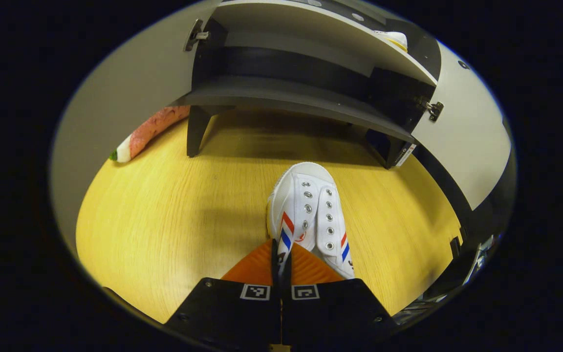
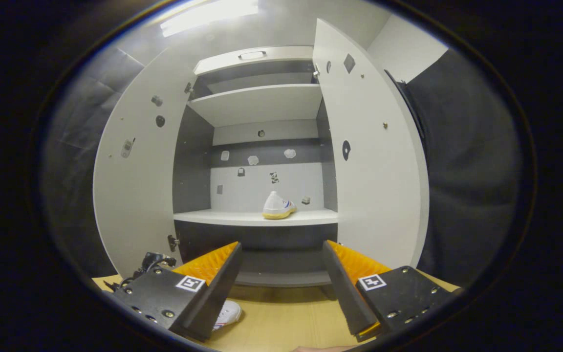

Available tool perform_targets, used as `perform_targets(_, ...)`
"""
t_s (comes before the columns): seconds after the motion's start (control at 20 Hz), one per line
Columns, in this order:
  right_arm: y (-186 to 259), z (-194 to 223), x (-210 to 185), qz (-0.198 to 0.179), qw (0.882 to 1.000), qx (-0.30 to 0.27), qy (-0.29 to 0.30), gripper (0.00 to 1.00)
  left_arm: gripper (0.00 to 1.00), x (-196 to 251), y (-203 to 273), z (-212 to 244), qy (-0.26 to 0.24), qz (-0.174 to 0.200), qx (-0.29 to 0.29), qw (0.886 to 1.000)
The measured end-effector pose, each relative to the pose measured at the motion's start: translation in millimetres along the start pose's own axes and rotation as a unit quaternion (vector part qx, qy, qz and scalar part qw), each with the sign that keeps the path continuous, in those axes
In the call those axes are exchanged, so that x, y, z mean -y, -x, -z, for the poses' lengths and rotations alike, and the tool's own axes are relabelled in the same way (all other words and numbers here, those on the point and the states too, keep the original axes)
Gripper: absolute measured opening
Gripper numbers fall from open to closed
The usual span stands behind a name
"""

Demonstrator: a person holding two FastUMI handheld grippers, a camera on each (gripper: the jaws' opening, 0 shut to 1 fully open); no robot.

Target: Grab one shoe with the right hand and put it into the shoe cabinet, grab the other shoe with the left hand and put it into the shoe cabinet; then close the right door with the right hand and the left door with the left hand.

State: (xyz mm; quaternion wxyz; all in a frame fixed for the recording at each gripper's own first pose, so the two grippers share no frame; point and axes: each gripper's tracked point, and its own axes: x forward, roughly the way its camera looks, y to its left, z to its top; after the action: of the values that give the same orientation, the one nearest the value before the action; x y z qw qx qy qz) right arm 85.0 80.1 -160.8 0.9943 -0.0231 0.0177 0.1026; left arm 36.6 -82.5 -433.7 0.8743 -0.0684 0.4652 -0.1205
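Observation:
A white shoe (image 1: 311, 215) with red and blue stripes lies on the wooden surface (image 1: 164, 220) in front of the shoe cabinet (image 1: 291, 98), toe toward it. My left gripper (image 1: 280, 259) is shut on the shoe's near side edge. The other white shoe (image 2: 278, 206) stands on the cabinet's middle shelf (image 2: 223, 217), and it also peeks out at the top of the left gripper view (image 1: 394, 39). My right gripper (image 2: 281, 278) is open and empty, held back in front of the cabinet. The shoe on the floor (image 2: 227, 313) peeks out behind its left finger.
Both cabinet doors stand wide open: the left door (image 2: 135, 195) and the right door (image 2: 374, 161). The cabinet rests on short dark legs (image 1: 196, 132). Its upper shelf (image 2: 257, 102) and lowest shelf (image 2: 281, 278) hold nothing. Black cloth walls flank the cabinet.

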Motion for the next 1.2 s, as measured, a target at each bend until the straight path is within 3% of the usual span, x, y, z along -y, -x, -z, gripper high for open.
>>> perform_targets(0.25, 4.3, -6.9, 4.1, 0.007, 1.000, 0.002, 0.011, 0.98, 0.03, 31.4, 51.3, -47.4, -0.024, 0.015, 0.069, 0.997)
perform_targets(0.55, 7.9, -12.0, 12.2, 0.013, 1.000, 0.007, 0.021, 0.98, 0.02, 63.0, 112.6, -118.5, -0.039, 0.026, 0.166, 0.985)
perform_targets(1.0, 6.7, -0.4, 17.0, 0.003, 1.000, 0.000, 0.011, 0.98, 0.01, 79.0, 176.0, -232.8, -0.050, 0.013, 0.288, 0.956)
perform_targets(1.2, 4.4, 10.4, 11.6, -0.013, 1.000, -0.007, -0.002, 0.98, 0.01, 76.3, 194.3, -296.3, -0.059, -0.022, 0.329, 0.942)
